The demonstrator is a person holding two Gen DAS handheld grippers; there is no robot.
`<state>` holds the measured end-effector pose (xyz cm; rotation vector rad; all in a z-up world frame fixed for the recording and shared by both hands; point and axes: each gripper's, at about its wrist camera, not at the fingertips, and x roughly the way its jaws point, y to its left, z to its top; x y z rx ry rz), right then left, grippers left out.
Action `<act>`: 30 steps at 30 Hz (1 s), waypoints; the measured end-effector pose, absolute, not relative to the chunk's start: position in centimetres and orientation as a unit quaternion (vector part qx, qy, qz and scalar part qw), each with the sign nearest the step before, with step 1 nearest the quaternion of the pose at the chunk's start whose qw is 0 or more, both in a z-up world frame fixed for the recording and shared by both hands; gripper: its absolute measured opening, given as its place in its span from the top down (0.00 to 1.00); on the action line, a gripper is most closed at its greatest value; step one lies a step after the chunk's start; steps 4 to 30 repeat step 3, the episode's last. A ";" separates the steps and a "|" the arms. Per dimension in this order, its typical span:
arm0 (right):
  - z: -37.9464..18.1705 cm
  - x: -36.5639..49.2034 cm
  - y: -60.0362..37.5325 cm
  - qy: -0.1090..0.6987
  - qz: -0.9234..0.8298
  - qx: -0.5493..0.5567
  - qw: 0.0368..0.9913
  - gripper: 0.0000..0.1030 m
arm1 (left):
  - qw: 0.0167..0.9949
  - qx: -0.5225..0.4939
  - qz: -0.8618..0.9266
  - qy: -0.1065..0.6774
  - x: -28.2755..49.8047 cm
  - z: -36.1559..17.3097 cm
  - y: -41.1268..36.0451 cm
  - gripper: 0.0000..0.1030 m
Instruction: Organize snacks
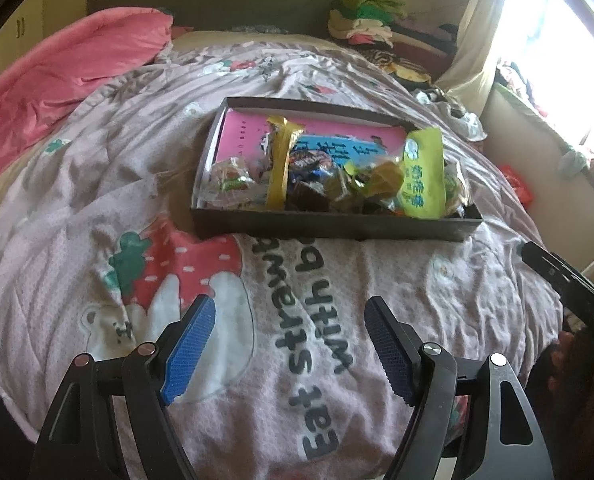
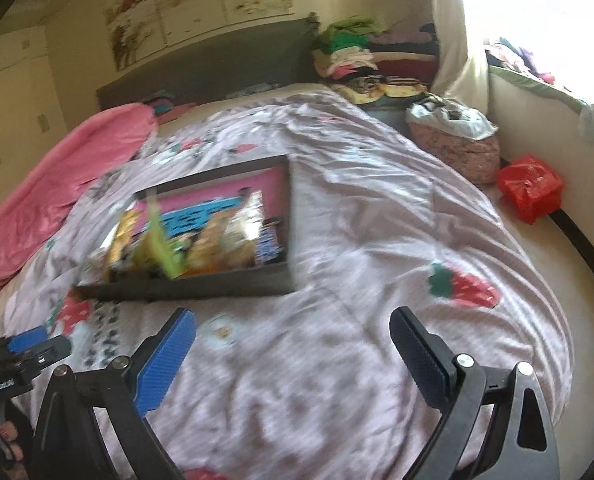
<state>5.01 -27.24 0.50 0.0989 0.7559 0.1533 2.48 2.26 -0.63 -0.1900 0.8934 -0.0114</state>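
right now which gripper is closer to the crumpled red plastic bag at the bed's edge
Right. The red plastic bag lies ahead and to the right of the right gripper; the left gripper sits further left, farther from it.

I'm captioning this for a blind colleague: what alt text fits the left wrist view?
A dark shallow box full of wrapped snacks, among them a lime-green packet and a yellow packet, sits on a pink strawberry-print quilt. The open, empty left gripper hovers in front of it.
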 end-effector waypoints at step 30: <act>-0.3 6.7 -29.0 0.374 0.050 0.058 0.924 0.02 | 0.907 -0.094 0.012 0.410 3.2 -0.2 3.9 0.24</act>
